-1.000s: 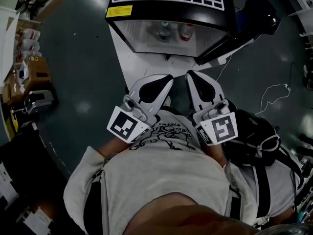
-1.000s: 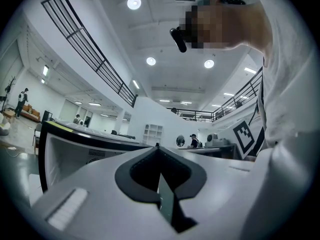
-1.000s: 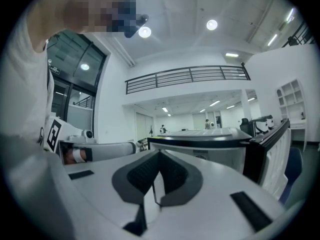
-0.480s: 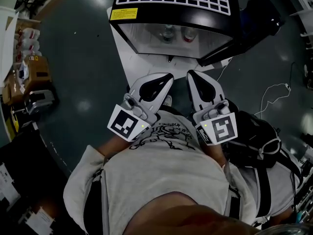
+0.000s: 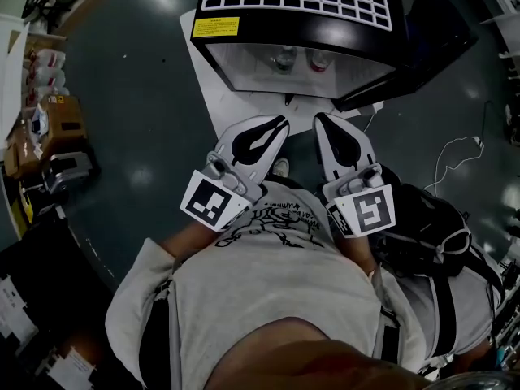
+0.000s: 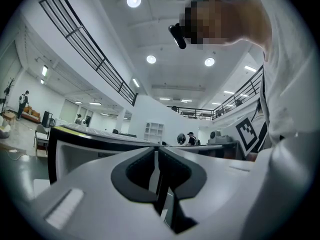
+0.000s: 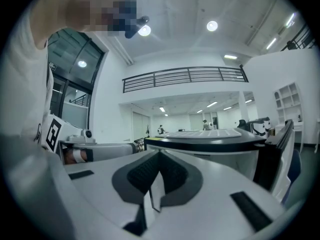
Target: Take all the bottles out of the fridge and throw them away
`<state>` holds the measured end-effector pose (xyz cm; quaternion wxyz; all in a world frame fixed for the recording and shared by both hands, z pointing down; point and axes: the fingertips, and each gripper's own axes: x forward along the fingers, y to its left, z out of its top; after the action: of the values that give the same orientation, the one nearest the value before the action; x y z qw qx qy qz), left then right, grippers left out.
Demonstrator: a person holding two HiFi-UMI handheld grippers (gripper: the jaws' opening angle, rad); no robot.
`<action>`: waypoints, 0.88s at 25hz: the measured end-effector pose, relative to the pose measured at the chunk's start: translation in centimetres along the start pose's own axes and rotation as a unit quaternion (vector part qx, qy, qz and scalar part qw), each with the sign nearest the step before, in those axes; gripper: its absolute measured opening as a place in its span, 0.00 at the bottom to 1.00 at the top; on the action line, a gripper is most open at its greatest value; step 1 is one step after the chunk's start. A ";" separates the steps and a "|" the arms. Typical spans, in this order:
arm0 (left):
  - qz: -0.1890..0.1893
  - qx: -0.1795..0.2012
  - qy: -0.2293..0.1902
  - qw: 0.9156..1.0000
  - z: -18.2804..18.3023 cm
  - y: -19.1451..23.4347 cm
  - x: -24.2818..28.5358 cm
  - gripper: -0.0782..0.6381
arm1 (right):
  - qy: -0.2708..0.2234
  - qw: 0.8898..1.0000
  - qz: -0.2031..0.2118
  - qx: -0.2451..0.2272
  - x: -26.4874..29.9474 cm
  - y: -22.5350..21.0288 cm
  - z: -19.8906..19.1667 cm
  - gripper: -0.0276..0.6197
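Note:
A small black fridge point(image 5: 296, 19) stands open on the floor ahead of me, its black door point(image 5: 426, 39) swung out to the right. Two bottles stand inside its lit compartment: one with a pale cap point(image 5: 284, 58) and one with a red cap point(image 5: 318, 59). My left gripper point(image 5: 281, 121) and right gripper point(image 5: 318, 118) are held side by side at chest height, short of the fridge and pointing at it. Both are shut with nothing between the jaws. The left gripper view shows the shut jaws point(image 6: 156, 149) and the fridge point(image 6: 75, 149). The right gripper view also shows shut jaws point(image 7: 159, 153).
The fridge rests on a white board point(image 5: 231, 108). Boxes and clutter point(image 5: 49, 128) line the left side. A black backpack point(image 5: 422, 226) lies on the floor at my right, with a white cable point(image 5: 459, 149) beyond it. Dark floor surrounds the fridge.
The fridge has slid a little lower and to the right in the head view, as the view shifts. Both grippers stay shut and keep their places by the chest.

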<state>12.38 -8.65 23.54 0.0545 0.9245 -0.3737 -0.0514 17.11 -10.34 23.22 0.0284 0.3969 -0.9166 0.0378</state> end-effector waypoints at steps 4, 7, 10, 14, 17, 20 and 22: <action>0.002 0.001 -0.003 1.000 -0.2 0.5 0.2 0.13 | 0.002 1.000 -0.001 -0.005 0.3 0.0 -0.3 0.06; 0.006 0.001 -0.006 1.000 -0.5 0.8 0.3 0.13 | 0.006 1.000 -0.004 -0.006 0.3 0.0 -1.1 0.06; 0.011 0.009 -0.008 1.000 -0.9 1.1 0.4 0.17 | 0.010 1.000 -0.008 -0.006 0.5 -0.3 -1.7 0.06; 0.014 0.010 -0.001 1.000 -1.8 1.6 0.8 0.21 | 0.008 1.000 -0.010 -0.011 0.8 -0.5 -2.2 0.06; 0.018 0.012 0.002 1.000 -2.5 2.0 1.1 0.23 | 0.007 1.000 -0.010 -0.015 1.1 -0.5 -2.6 0.06; 0.021 0.017 0.004 1.000 -3.0 2.3 1.4 0.25 | 0.009 1.000 -0.012 -0.019 1.3 -0.6 -3.0 0.06; 0.024 0.021 0.009 0.999 -3.6 2.7 1.7 0.27 | 0.010 1.000 -0.014 -0.021 1.6 -0.8 -3.4 0.06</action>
<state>12.26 -11.56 27.38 0.0400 0.9166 -0.3963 -0.0345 16.65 -11.70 26.74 0.0461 0.4083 -0.9114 0.0220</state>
